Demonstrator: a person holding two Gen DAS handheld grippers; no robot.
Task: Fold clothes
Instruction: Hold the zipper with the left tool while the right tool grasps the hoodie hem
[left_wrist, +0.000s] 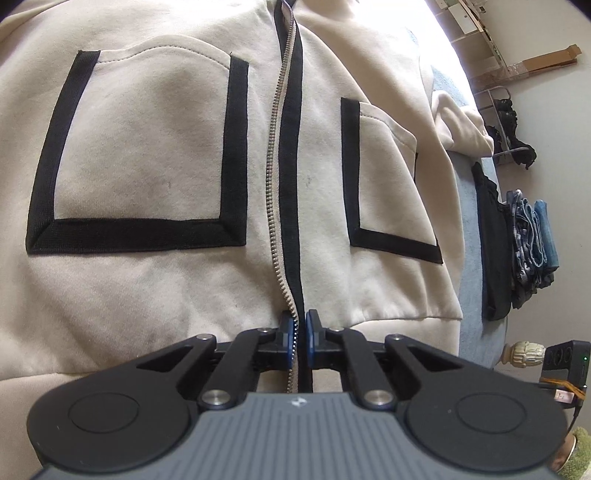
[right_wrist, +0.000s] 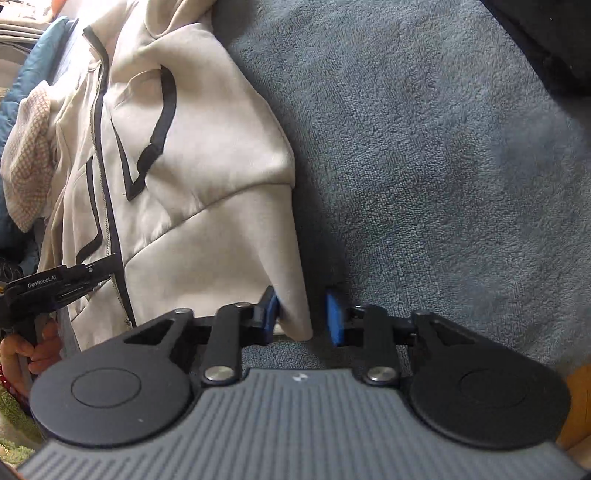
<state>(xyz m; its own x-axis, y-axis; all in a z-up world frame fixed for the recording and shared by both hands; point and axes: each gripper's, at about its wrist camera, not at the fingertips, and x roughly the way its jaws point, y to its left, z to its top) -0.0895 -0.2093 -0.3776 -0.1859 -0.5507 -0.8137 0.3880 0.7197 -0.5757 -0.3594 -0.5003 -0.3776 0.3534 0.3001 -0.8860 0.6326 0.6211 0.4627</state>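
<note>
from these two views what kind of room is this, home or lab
Most likely a home bedroom. A cream zip hoodie lies on a blue-grey fleecy cover, folded jeans are stacked at its edge, and a carved post finial shows at the corner.

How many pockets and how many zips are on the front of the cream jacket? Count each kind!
On the cream fleece jacket:
Black-edged patch pockets: 2
Silver metal zip: 1
Total: 3
</note>
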